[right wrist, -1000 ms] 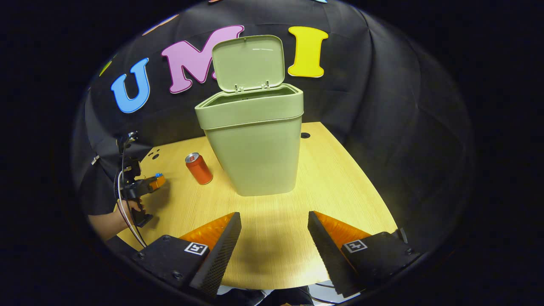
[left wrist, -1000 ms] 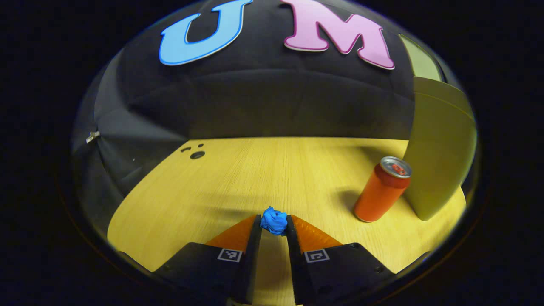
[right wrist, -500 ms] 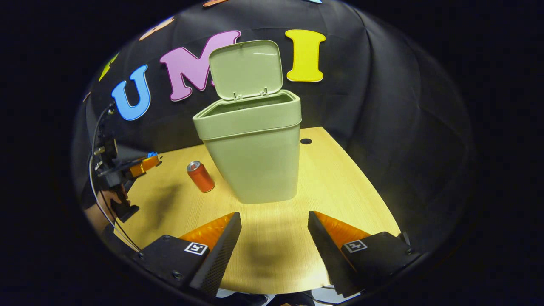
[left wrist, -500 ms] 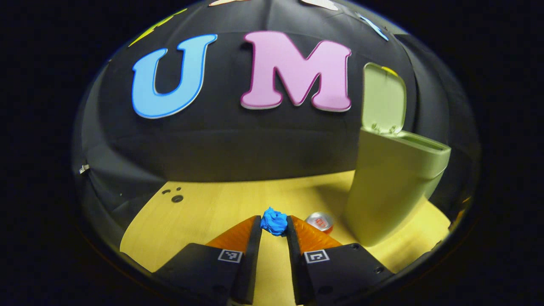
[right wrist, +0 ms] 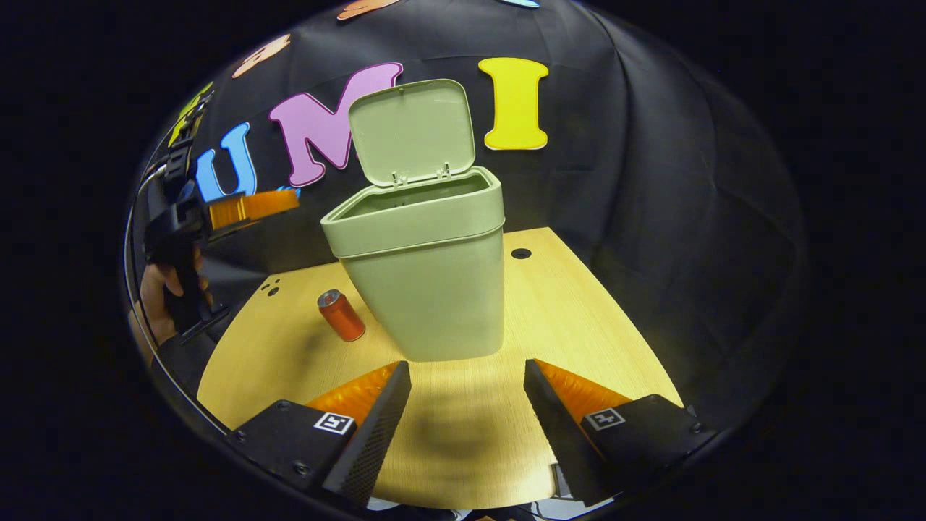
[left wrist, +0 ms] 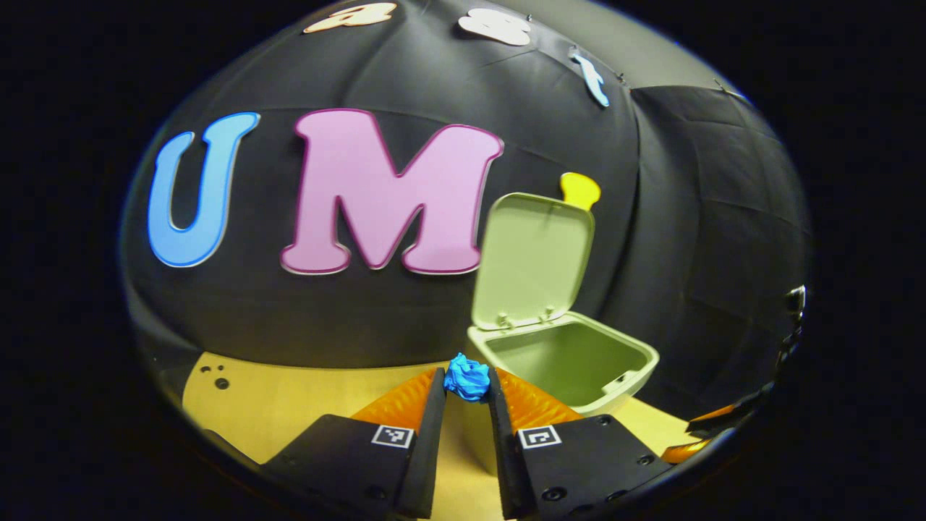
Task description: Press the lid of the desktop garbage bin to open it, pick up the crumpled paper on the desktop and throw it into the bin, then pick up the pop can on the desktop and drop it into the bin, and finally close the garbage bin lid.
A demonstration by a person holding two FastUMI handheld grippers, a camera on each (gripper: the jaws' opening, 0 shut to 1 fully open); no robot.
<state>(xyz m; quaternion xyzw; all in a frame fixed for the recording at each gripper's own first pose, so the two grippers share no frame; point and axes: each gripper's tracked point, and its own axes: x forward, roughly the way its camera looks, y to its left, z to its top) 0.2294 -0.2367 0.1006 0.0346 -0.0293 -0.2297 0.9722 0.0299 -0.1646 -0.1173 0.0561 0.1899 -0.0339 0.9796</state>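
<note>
My left gripper [left wrist: 466,383] is shut on a crumpled blue paper ball [left wrist: 466,378], held in the air just left of the green bin's open mouth [left wrist: 571,358]. The bin's lid [left wrist: 532,253] stands upright. In the right gripper view the left gripper [right wrist: 289,200] hovers left of the bin [right wrist: 427,282], about level with its rim, with a hand [right wrist: 155,282] on its handle. An orange pop can [right wrist: 341,316] stands on the wooden desktop [right wrist: 579,304] to the left of the bin's base. My right gripper [right wrist: 466,376] is open above the desktop's near part.
Small round holes [right wrist: 271,288] mark the desktop's far left corner, and another hole [right wrist: 520,254] lies behind the bin on the right. Black cloth walls surround the desk.
My left gripper has risen from near the desktop with the paper ball and swung toward the bin, now looking into its open mouth. The right gripper has barely moved.
</note>
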